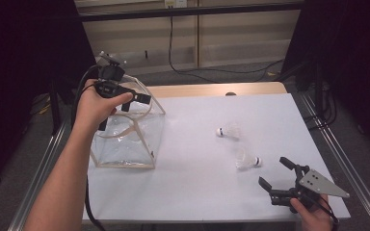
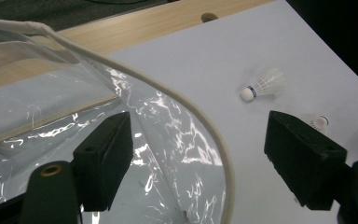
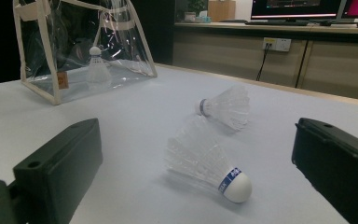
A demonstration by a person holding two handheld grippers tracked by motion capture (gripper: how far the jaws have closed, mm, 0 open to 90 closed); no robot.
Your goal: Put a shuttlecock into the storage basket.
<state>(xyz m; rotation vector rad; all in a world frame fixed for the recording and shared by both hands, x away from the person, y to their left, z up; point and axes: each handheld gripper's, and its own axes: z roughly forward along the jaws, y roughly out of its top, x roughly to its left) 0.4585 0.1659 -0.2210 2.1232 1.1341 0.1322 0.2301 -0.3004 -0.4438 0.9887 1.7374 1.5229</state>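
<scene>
A clear bag [image 1: 125, 139] with cream trim stands at the table's left. My left gripper [image 1: 136, 102] hovers over its open mouth, jaws open with nothing between them. In the left gripper view that gripper [image 2: 198, 126] looks down past the bag's rim [image 2: 214, 135]. Inside the bag [image 3: 51, 46] is a white shuttlecock [image 3: 97, 70], cork up. Two more lie on the table: a far shuttlecock [image 1: 229, 130] and a near shuttlecock [image 1: 248, 161]. My right gripper [image 1: 272, 171] is open just short of the near shuttlecock [image 3: 205, 163], apart from it.
The white table top [image 1: 197, 183] has a wooden strip [image 1: 212, 89] along its far edge. The far shuttlecock [image 3: 226, 106] lies just behind the near one. Cables run over the floor [image 1: 221, 67] beyond the table. Dark curtains stand at both sides.
</scene>
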